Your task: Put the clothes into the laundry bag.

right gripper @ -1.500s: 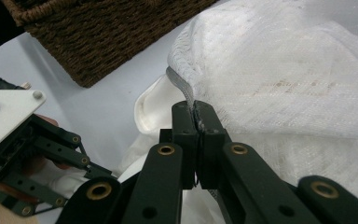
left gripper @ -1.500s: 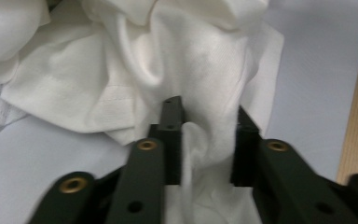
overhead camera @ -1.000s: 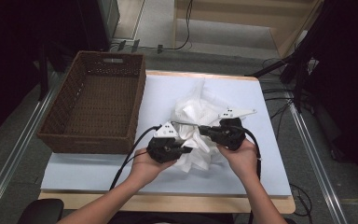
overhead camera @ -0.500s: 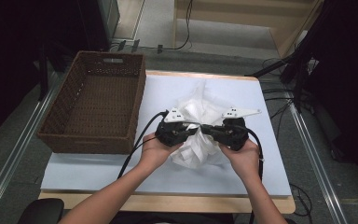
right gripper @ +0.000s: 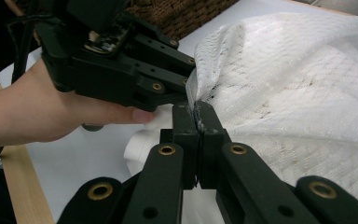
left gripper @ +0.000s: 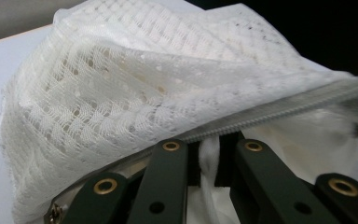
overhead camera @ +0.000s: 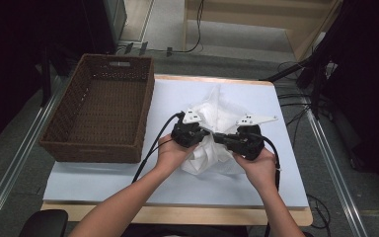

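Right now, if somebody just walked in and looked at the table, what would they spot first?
Probably the white mesh bag in the middle of the table, bunched up with something white inside. The left gripper and the right gripper meet over it, both clamped on its zipper edge. Next comes the big brown wicker basket at the table's left, with nothing in it.

Grey carpeted floor around a wooden-edged table, dark surroundings
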`<state>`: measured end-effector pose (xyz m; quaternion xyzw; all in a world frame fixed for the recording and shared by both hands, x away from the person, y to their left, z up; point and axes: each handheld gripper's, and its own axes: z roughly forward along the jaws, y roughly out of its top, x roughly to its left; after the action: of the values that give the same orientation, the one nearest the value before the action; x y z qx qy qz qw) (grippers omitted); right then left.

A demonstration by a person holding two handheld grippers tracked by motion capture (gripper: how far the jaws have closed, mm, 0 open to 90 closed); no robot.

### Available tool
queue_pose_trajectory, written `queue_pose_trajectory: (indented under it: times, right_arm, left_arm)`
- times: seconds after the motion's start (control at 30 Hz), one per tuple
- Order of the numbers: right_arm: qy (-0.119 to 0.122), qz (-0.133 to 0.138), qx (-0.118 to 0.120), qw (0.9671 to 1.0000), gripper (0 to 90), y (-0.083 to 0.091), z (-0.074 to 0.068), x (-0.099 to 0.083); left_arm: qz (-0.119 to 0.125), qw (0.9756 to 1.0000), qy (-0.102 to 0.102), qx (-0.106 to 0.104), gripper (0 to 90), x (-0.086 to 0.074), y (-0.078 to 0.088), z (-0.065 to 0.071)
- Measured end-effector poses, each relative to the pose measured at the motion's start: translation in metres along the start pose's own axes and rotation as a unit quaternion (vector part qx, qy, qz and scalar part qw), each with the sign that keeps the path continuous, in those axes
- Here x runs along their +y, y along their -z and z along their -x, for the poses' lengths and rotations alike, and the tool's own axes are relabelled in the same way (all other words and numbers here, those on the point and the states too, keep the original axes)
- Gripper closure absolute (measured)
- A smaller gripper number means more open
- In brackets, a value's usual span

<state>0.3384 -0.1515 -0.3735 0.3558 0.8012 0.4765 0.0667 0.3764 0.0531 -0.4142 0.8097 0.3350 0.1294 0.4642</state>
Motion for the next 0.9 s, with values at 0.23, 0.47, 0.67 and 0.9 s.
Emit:
queue_pose_trajectory:
  times: [0.23, 0.47, 0.67, 0.9]
  right_arm:
    - [-0.009, -0.020, 0.001, 0.9998, 90.0, -0.006, 0.005, -0.004]
    - [-0.016, -0.029, 0.001, 0.9995, 90.0, -0.009, 0.009, -0.006]
    - [-0.022, -0.038, 0.000, 0.9991, 90.0, -0.012, 0.013, -0.008]
    - [-0.021, -0.042, 0.000, 0.9989, 90.0, -0.014, 0.016, -0.010]
  left_arm:
    - [-0.019, 0.9997, -0.001, 0.018, 86.6, -0.010, -0.024, -0.010]
    - [-0.022, 0.9991, -0.007, 0.036, 86.5, -0.013, -0.034, -0.017]
    - [-0.017, 0.9989, 0.037, 0.021, 84.9, -0.013, -0.032, -0.023]
    - [-0.038, 0.9987, 0.026, -0.024, 71.6, -0.005, -0.004, -0.024]
